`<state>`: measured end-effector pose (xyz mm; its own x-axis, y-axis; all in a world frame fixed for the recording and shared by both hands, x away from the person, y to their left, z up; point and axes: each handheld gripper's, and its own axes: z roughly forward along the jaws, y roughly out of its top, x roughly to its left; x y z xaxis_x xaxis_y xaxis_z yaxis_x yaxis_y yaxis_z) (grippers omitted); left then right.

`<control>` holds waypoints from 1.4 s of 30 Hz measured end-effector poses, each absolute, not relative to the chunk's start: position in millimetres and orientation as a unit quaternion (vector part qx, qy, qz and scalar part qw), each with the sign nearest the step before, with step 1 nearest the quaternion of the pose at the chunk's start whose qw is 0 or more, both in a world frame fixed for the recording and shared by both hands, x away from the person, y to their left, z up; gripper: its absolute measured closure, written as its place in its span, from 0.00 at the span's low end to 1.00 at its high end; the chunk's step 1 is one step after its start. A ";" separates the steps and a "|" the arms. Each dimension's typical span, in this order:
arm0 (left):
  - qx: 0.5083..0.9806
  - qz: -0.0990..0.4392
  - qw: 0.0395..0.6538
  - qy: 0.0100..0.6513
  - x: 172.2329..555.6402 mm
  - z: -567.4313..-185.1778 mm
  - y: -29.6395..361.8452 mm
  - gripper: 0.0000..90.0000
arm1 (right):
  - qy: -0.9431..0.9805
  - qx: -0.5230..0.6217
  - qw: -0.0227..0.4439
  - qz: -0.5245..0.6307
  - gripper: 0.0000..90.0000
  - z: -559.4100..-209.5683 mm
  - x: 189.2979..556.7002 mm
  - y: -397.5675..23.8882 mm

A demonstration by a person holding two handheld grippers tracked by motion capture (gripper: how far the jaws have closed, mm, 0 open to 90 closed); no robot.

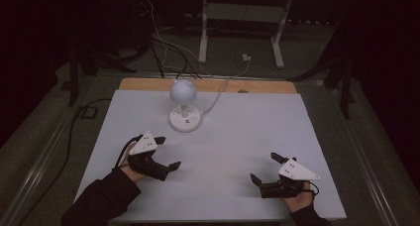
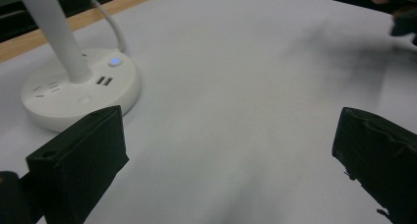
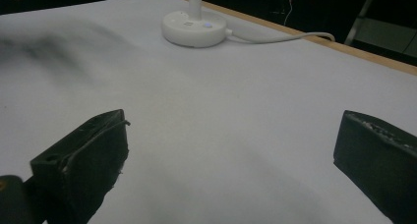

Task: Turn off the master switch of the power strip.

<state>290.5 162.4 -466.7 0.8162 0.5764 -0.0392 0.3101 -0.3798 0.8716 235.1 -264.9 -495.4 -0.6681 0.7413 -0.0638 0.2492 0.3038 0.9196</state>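
Both claws sit low over the white table (image 1: 247, 137) with their jaws spread wide and nothing between them. Left gripper (image 1: 167, 152) hovers at the near left, right gripper (image 1: 265, 167) at the near right, each held in a hand that comes in from the near edge.

Ahead of them stands the lamp (image 1: 184, 91), a small white desk lamp with a round head on an upright stem. Its round base (image 1: 184, 120) rests flat on the table toward the far side, a little left of the middle. A white cable (image 1: 216, 99) runs from the base off over the far edge.

From the left gripper the lamp lies farther off and slightly to the right, and it is near. From the right gripper it lies well apart, far and to the left. So the left hand is the closer one. In the left gripper view the base (image 2: 78, 89) shows just beyond the left jaw, with a small lit blue button (image 2: 114, 62) on top and the stem (image 2: 54, 32) rising above. The stem's long axis is vertical, so a sideways grip would suit it; a press on the button would call for a downward move. The left looks better placed for either.
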 end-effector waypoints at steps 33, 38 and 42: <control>0.786 0.170 0.490 0.336 345.3 -446.2 115.1 0.00 | 0.764 0.325 0.246 0.501 0.00 -495.4 235.5 -267.5; 0.783 0.188 0.480 0.348 353.3 -452.2 103.7 0.00 | 0.764 0.324 0.244 0.502 0.00 -495.3 235.2 -267.7; 0.781 0.195 0.482 0.346 358.8 -457.4 96.5 0.01 | 0.764 0.324 0.242 0.502 0.00 -495.5 235.4 -267.7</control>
